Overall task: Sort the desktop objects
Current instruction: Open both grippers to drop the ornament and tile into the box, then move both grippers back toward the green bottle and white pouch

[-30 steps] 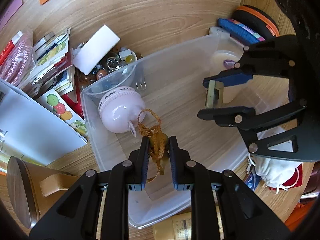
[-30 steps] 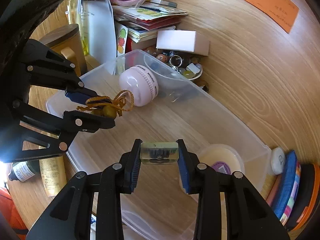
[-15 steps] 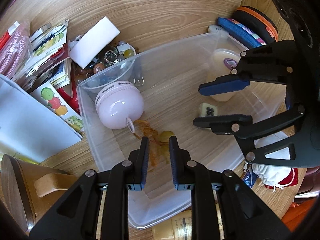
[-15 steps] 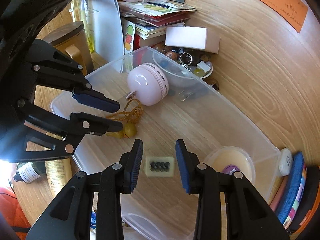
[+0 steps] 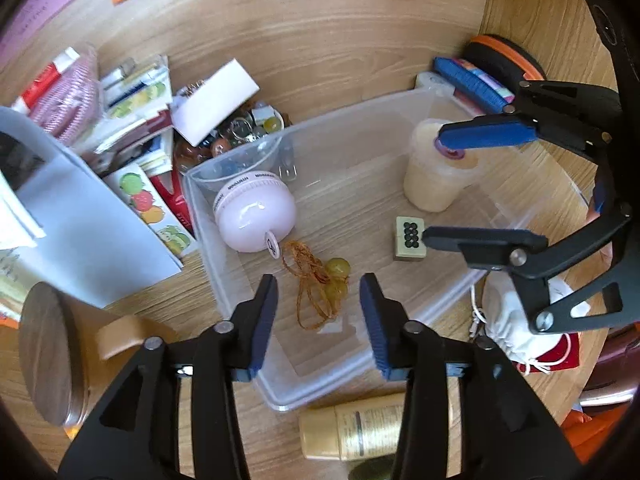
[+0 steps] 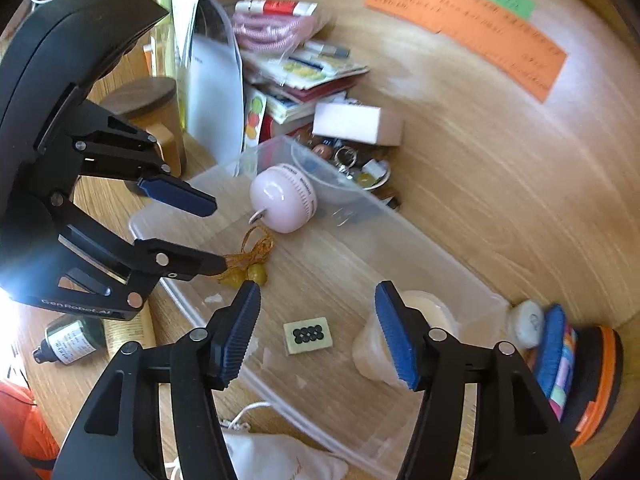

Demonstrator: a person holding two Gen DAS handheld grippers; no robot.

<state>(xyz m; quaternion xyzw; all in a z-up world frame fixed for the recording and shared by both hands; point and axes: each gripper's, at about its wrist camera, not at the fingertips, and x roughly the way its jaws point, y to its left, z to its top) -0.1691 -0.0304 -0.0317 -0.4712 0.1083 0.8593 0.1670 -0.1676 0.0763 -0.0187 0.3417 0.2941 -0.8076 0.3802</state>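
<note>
So both grippers are hanging over the clear plastic bin (image 5: 224, 216) with nothing in them. The left gripper (image 5: 319, 292) has just spread its jaws, and the orange cord with yellow beads (image 5: 320, 280) lies loose on the bin floor right under the gap, not touched by either pad. Same story for the right gripper (image 6: 318, 320): jaws just opened, and the mahjong tile (image 6: 308, 335) sits flat on the bin floor between and below them, face up showing eight dark dots.

Also inside the bin: a pink round timer (image 5: 254, 216) at the far-left corner, with tiny lettering around its rim that I can't read, and a cream tub (image 5: 434, 168) at the right end.

Outside the bin, the left gripper's frame reads "GenRobot.AI" in the right wrist view. The orange paper (image 6: 472, 28) beyond the bin has writing, but it's too blurred to read.
</note>
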